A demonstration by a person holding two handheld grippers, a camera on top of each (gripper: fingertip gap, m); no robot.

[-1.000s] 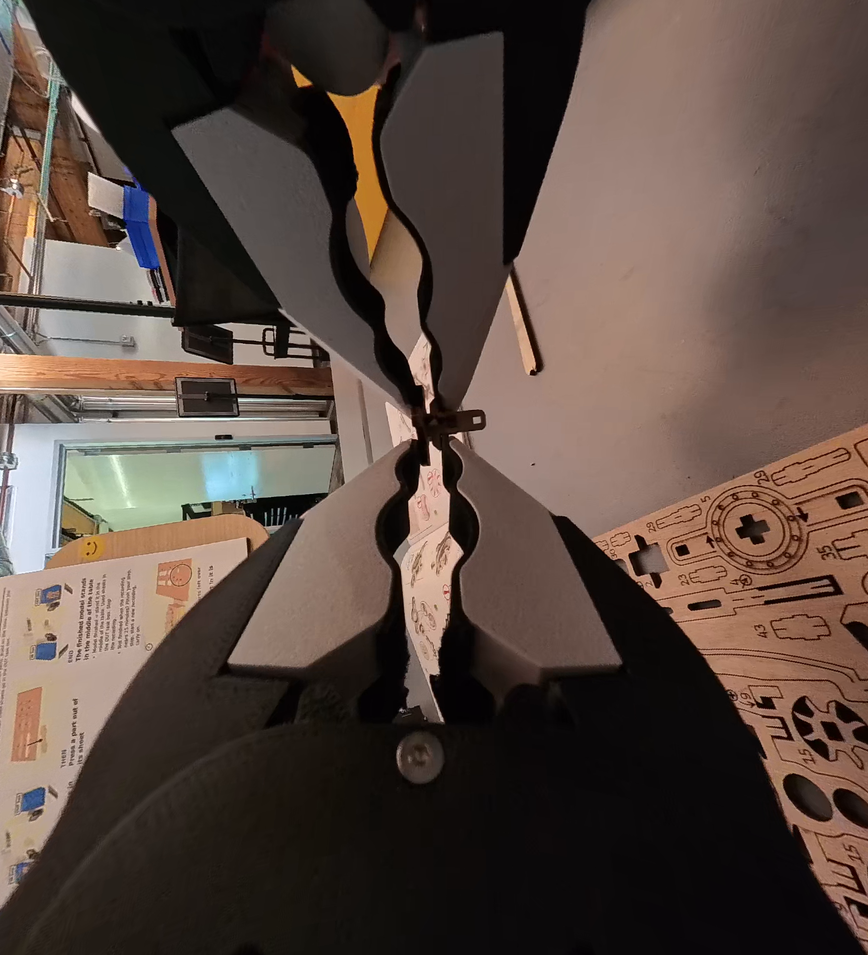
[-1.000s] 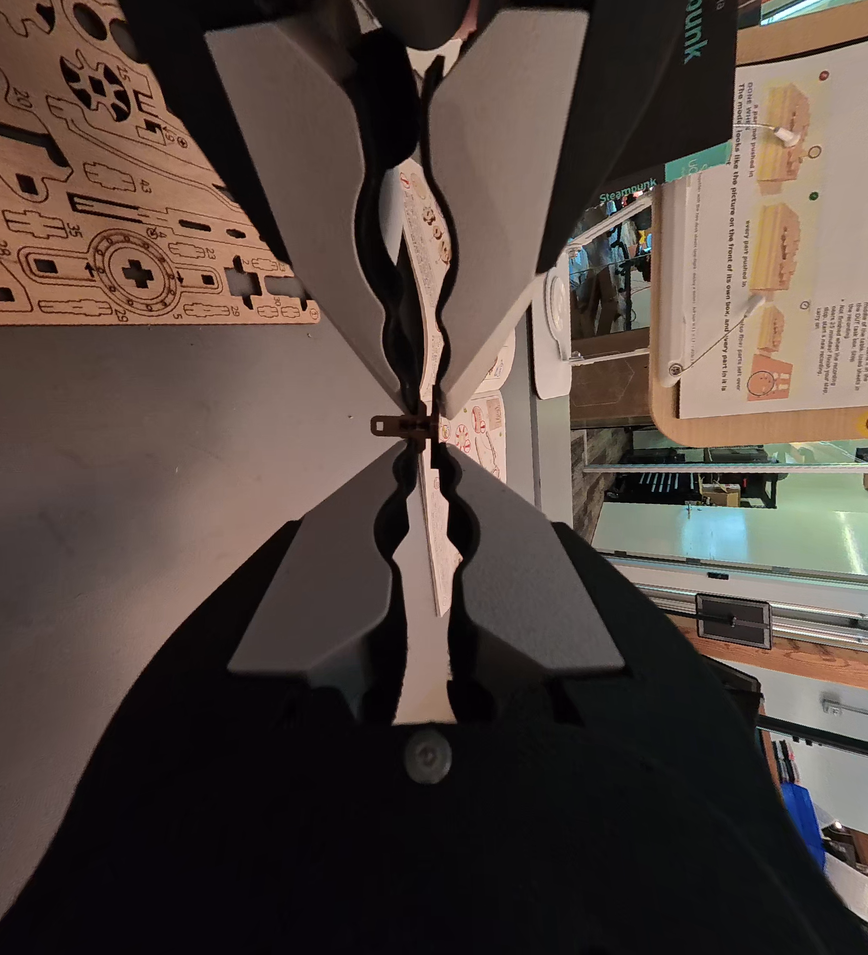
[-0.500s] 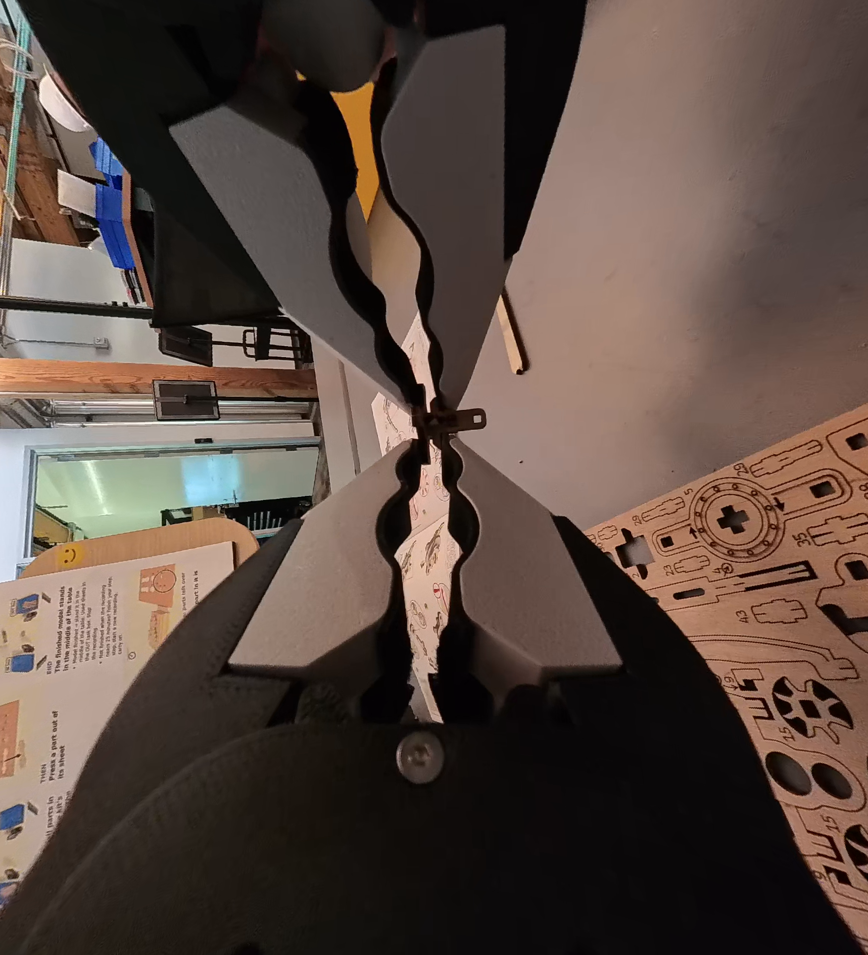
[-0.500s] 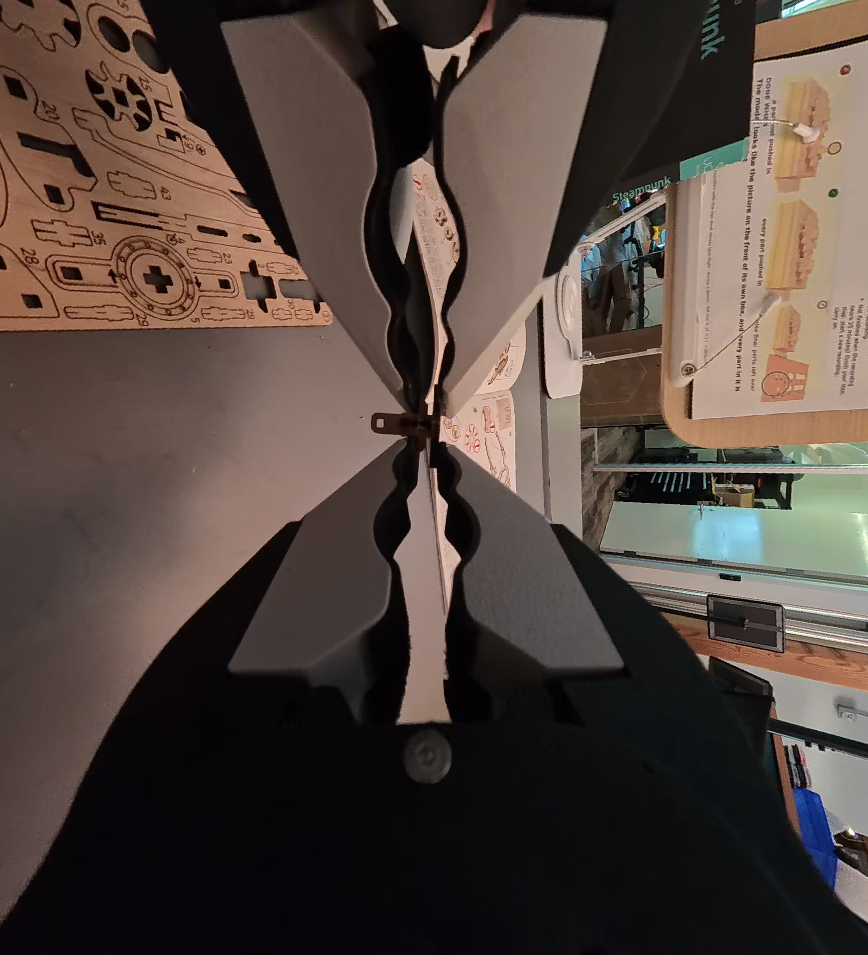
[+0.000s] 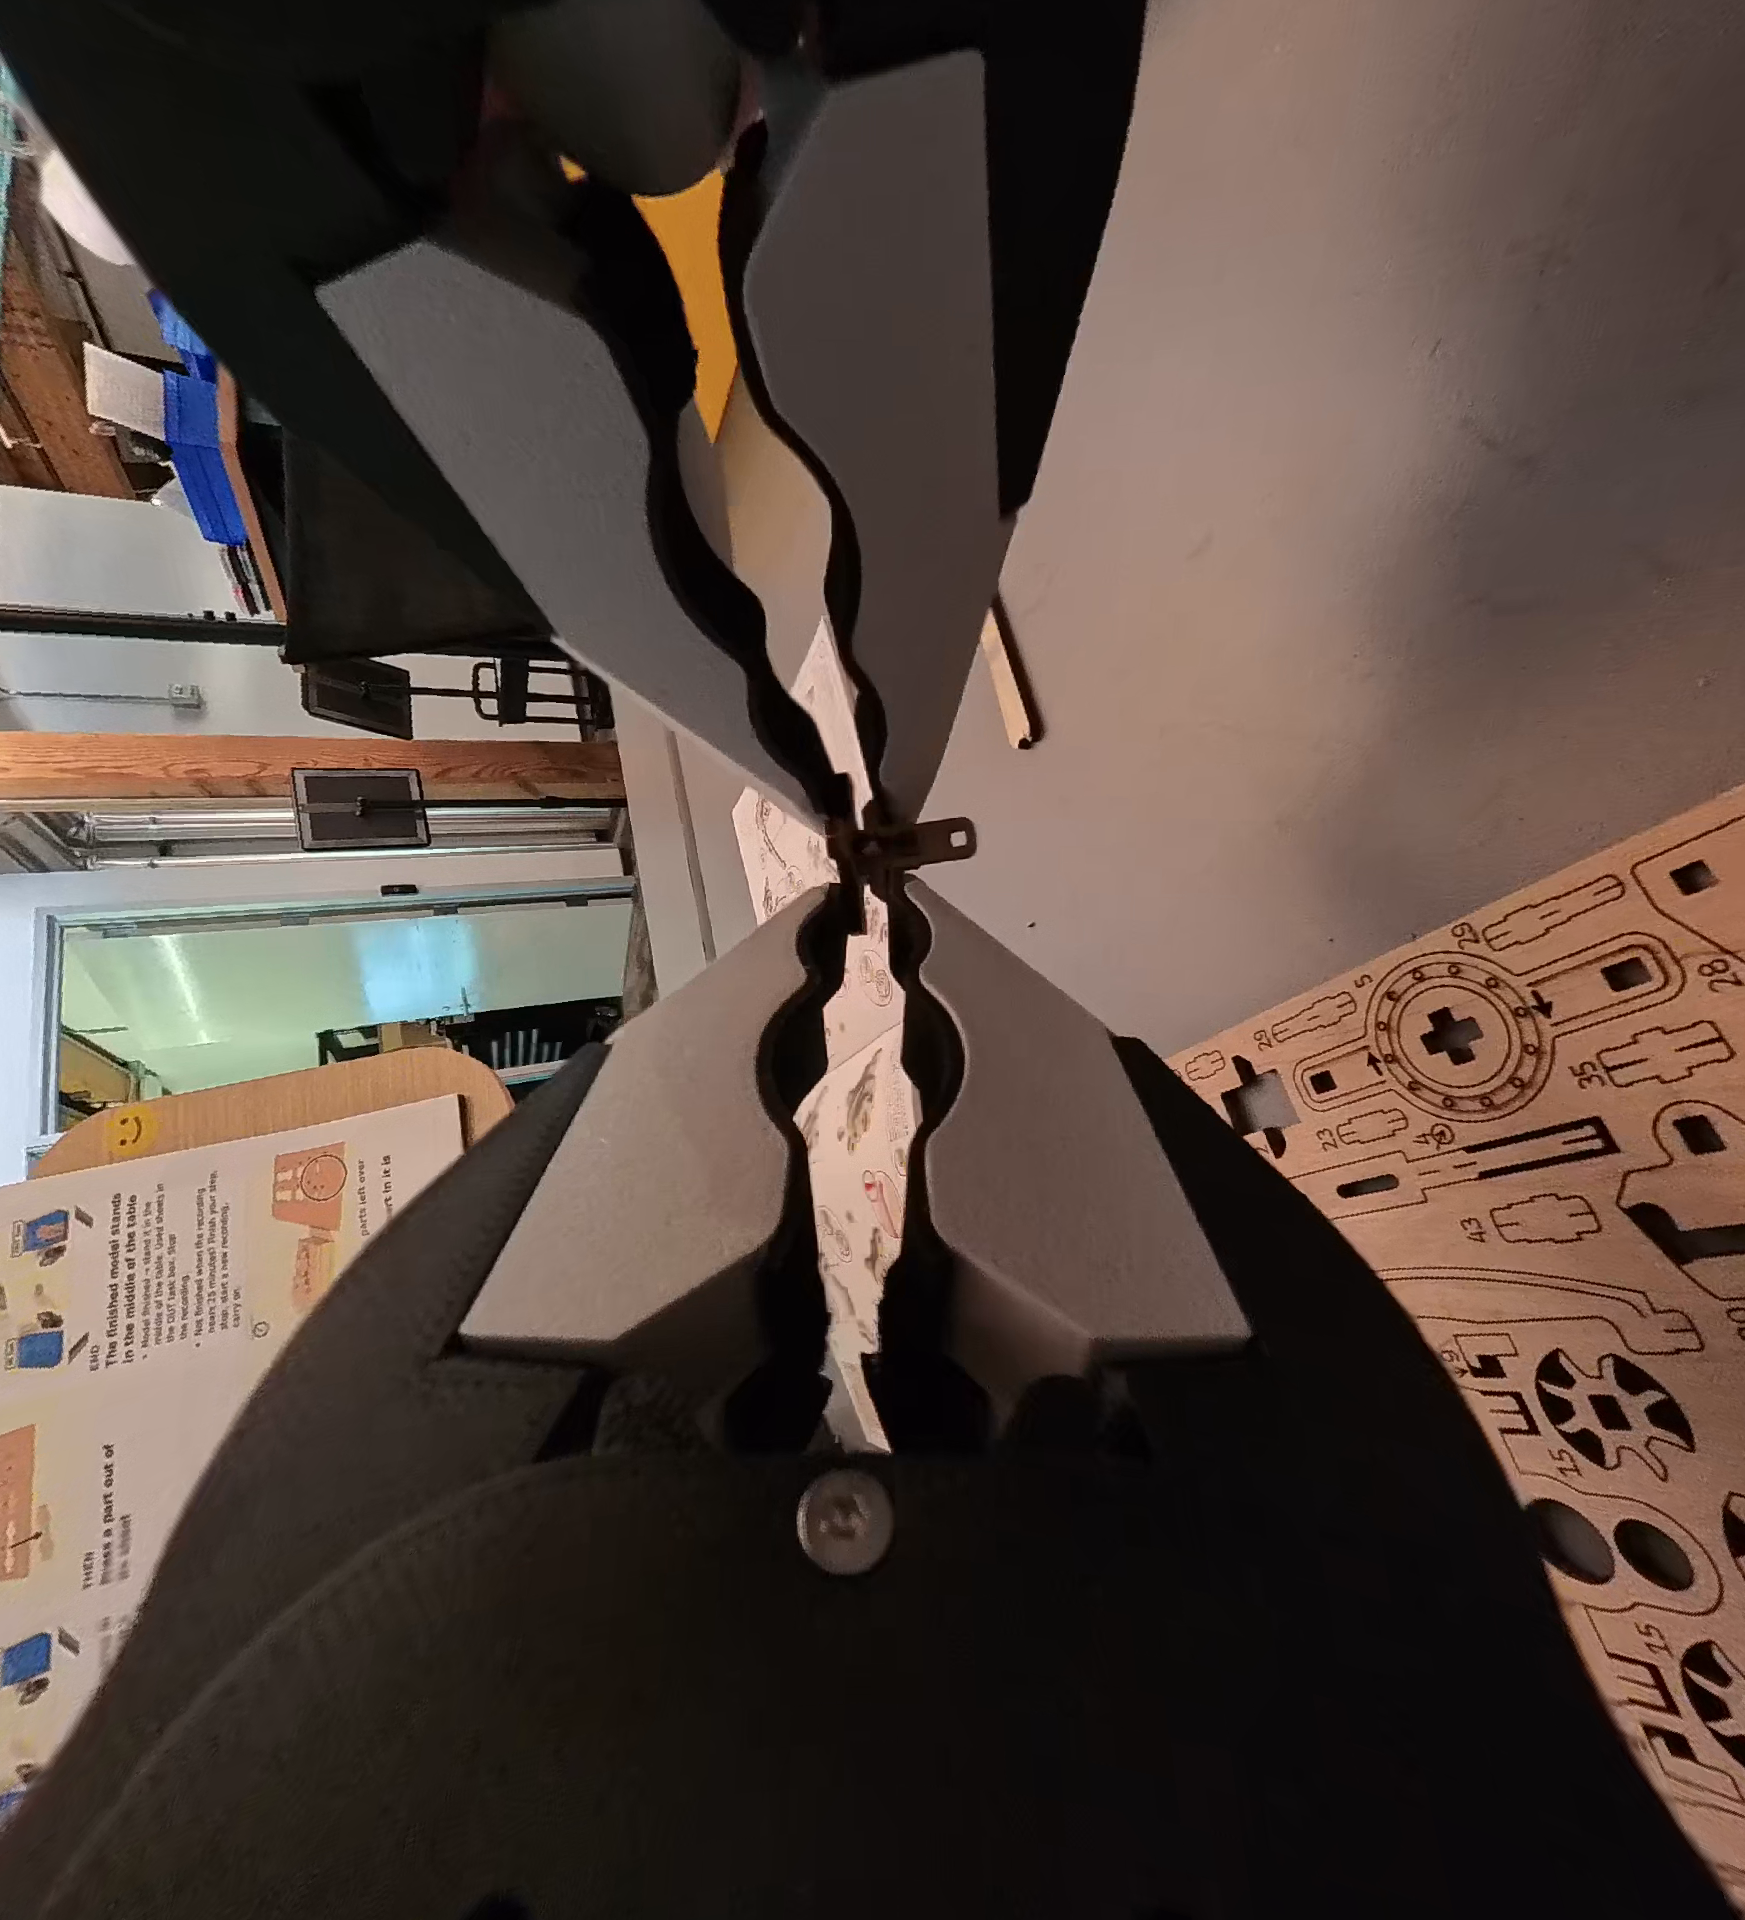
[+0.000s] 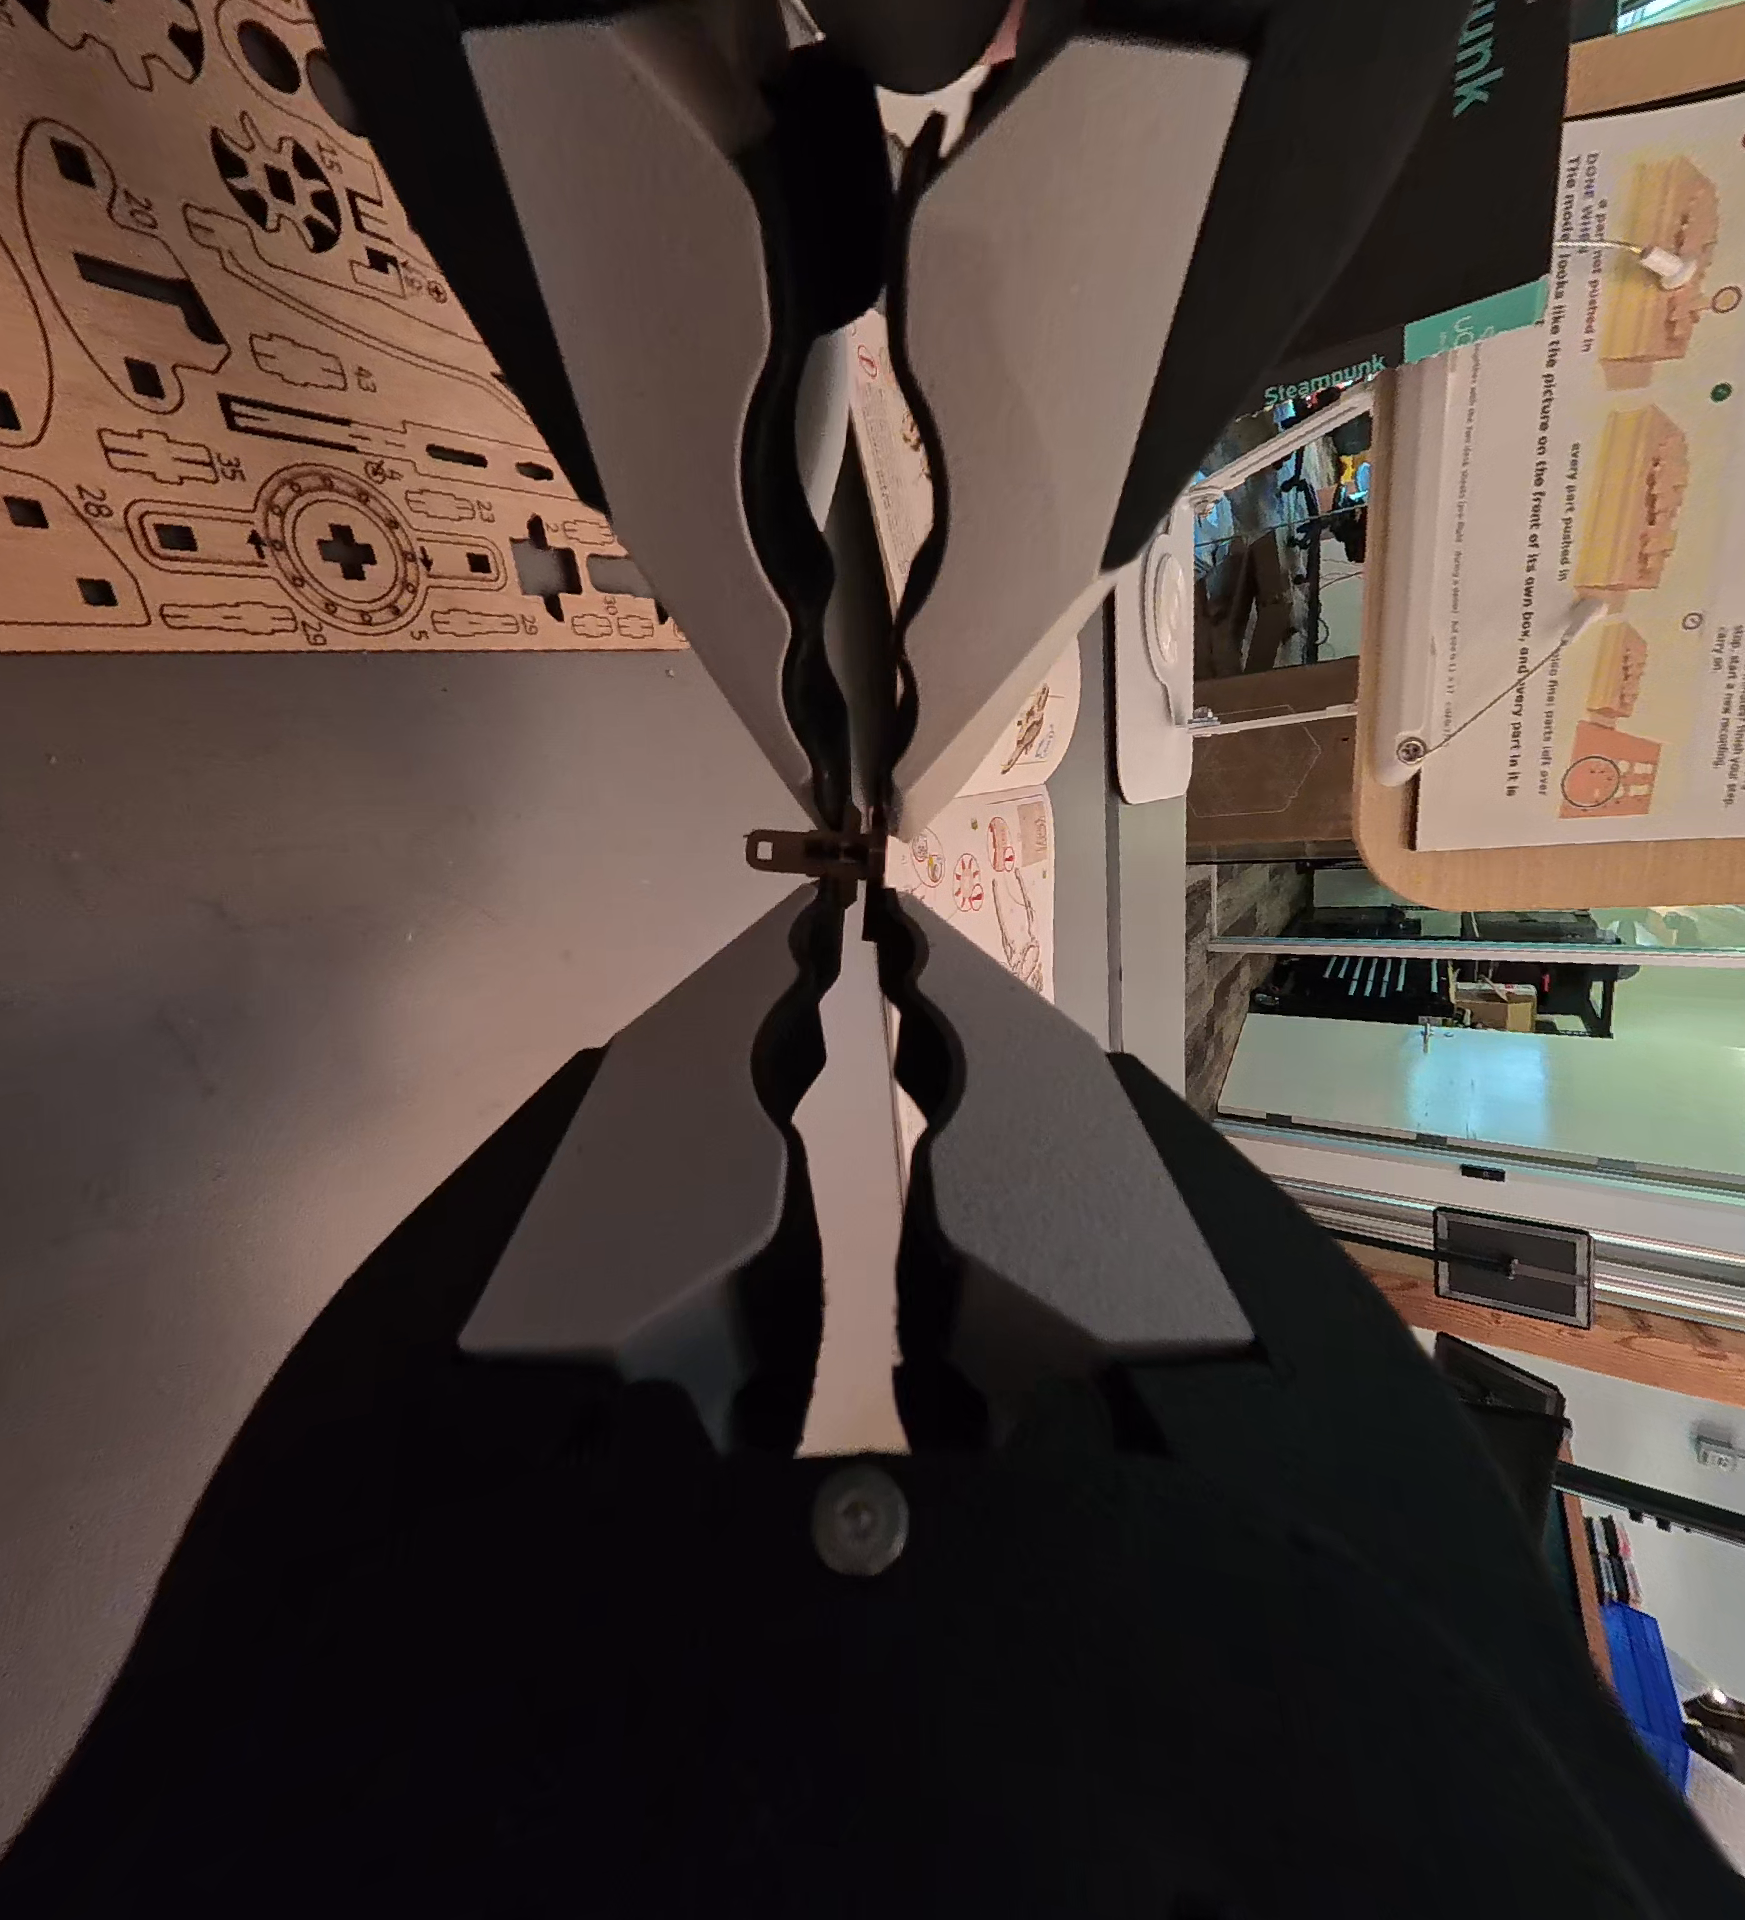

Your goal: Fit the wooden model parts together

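At frame centre, above grey table (image 5: 1367, 416): left gripper (image 5: 873, 904) and right gripper (image 6: 852, 894) meet tip-to-tip, both clamped on small dark wooden parts (image 5: 899, 844); pose unchanged, backdrop shifted; joint seemingly unseated. Laser-cut plywood sheet (image 5: 1574, 1195) at four o'clock.

Grippers: we count two, tip to tip; the left gripper (image 5: 873, 894) at lower centre, the right gripper (image 6: 852, 883) at lower centre of its own view.
Small wooden parts: we see two crossed pieces (image 5: 899, 844) pinched mid-frame.
Part sheets: one sheet (image 5: 1574, 1195) at lower right.
Loose sticks: one stick (image 5: 1011, 686) right of centre.
Instruction posters: one poster (image 6: 1616, 468) at upper right.
Booklets: one booklet (image 6: 993, 883), mid-frame.
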